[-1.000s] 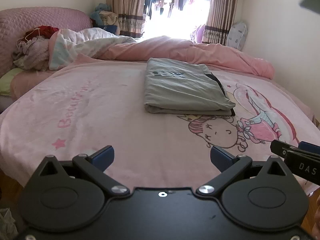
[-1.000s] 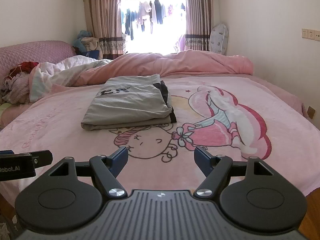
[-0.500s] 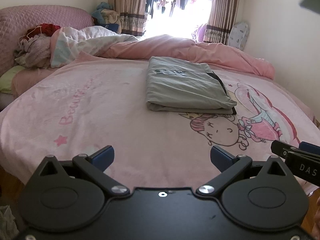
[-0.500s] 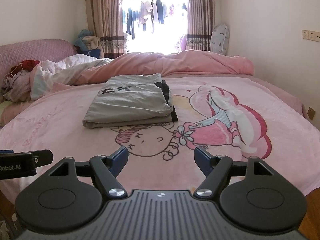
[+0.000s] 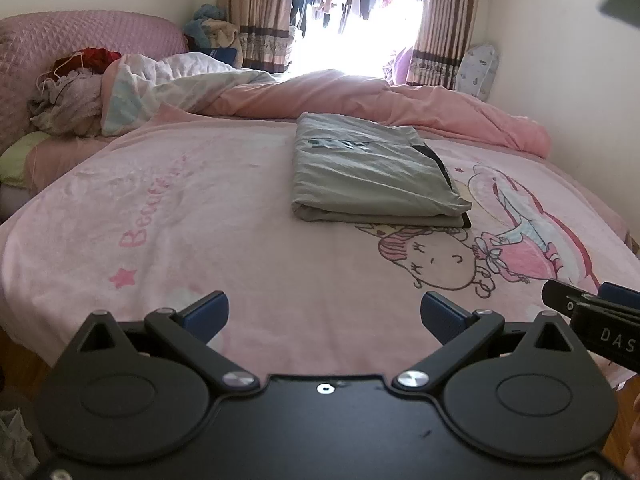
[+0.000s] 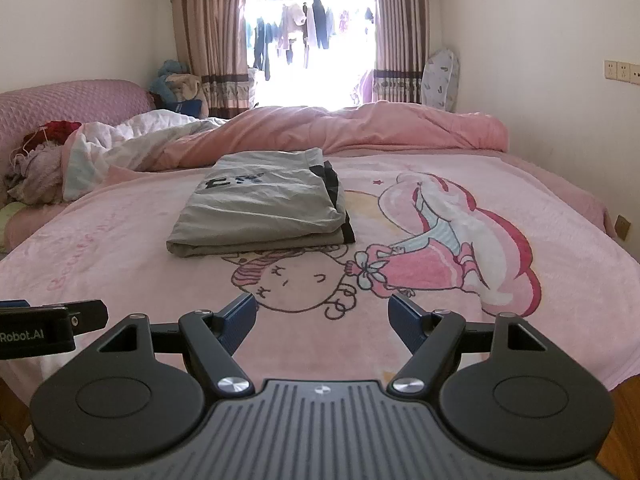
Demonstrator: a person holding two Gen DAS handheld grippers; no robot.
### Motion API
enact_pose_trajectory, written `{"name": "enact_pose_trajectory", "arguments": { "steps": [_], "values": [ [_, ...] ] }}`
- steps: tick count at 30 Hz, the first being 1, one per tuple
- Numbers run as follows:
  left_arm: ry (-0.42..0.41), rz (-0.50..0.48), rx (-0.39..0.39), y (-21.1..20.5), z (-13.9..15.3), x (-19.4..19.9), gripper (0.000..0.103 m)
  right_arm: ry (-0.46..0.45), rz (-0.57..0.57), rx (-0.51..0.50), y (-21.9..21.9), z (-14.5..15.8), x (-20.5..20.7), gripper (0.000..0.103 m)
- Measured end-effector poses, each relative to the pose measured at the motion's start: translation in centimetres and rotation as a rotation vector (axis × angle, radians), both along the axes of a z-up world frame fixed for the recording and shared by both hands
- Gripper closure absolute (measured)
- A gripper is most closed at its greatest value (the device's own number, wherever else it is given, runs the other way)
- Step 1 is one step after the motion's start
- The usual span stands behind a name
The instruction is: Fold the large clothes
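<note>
Folded grey garment [image 5: 372, 172] lies on pink blanket [image 5: 200, 240].

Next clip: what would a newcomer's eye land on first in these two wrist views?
Probably the folded grey garment, lying flat mid-bed on the pink cartoon blanket, just beyond the drawn girl's head. Next, the open left claw and open right claw, both empty at the near edge. Behind, a rumpled pink duvet lies under the bright window.

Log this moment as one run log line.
stage: fold appears done | grey garment: folded, on pink blanket | left gripper: open, empty | right gripper: open, empty
</note>
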State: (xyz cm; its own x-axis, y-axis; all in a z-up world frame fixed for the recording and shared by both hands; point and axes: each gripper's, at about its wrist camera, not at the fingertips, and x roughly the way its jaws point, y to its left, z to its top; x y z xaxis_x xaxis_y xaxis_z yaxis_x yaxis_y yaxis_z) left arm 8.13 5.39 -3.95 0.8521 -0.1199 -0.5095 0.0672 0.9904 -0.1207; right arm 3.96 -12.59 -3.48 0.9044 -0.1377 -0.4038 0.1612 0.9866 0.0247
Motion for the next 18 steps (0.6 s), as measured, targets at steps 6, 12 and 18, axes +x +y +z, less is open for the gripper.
{"name": "enact_pose_trajectory", "arguments": {
  "steps": [6, 12, 18],
  "values": [
    [0.004, -0.001, -0.001, 0.03, -0.22, -0.07, 0.0, 0.001, -0.001, 0.002, -0.1, 0.01, -0.05, 0.015],
    [0.002, -0.005, 0.0, -0.04, -0.19, -0.19, 0.0, 0.002, -0.001, 0.002, -0.17, -0.03, -0.09, 0.015],
    [0.0, -0.004, 0.0, -0.11, -0.17, -0.31, 0.0, 0.002, -0.001, 0.002, -0.1, -0.04, -0.09, 0.015]
  ]
}}
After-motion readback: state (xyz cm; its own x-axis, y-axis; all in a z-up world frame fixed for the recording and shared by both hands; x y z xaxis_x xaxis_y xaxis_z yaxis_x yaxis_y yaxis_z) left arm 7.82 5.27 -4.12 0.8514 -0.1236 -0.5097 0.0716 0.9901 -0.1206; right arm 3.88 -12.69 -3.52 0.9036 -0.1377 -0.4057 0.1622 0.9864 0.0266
